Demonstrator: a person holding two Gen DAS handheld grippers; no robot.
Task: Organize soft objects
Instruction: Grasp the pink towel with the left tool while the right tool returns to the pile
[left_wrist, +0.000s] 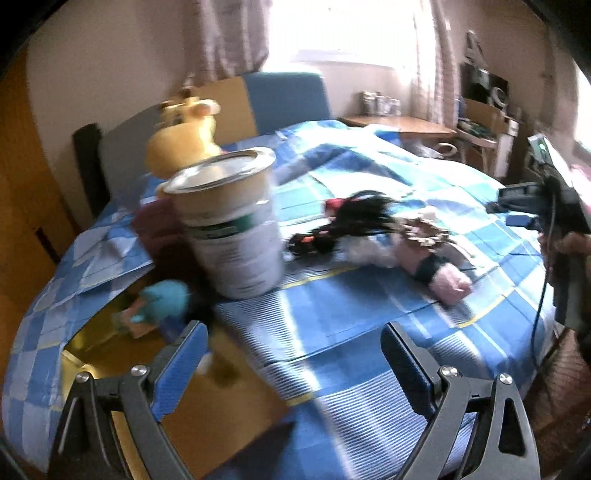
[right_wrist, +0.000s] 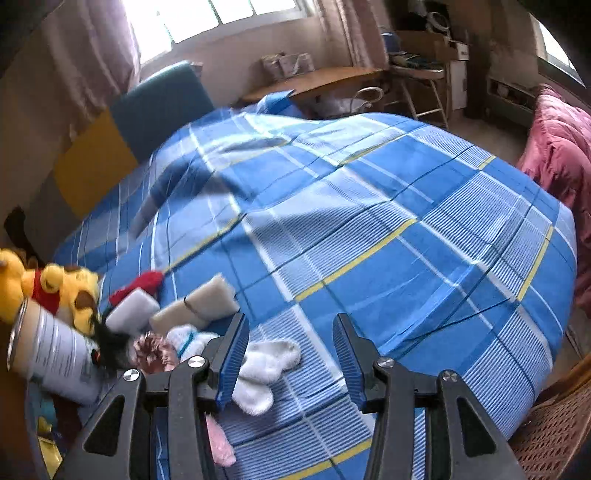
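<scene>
Standing on blue plaid bedspread (left_wrist: 369, 314): open metal can (left_wrist: 231, 221), inside hidden by rim. Yellow plush bear (left_wrist: 181, 144) behind can, blurred. Teal-haired doll (left_wrist: 162, 299) low left on gold surface, hard to make out. Right of can: black-haired doll pile (left_wrist: 369, 229), pink soft piece (left_wrist: 452, 284), all smeared. Left gripper (left_wrist: 295, 343) jaws wide apart, empty. Right gripper (right_wrist: 291, 347) jaws apart, nothing between; white sock (right_wrist: 266, 373) partly hidden behind left finger, pale sponges (right_wrist: 199, 302) beyond.
</scene>
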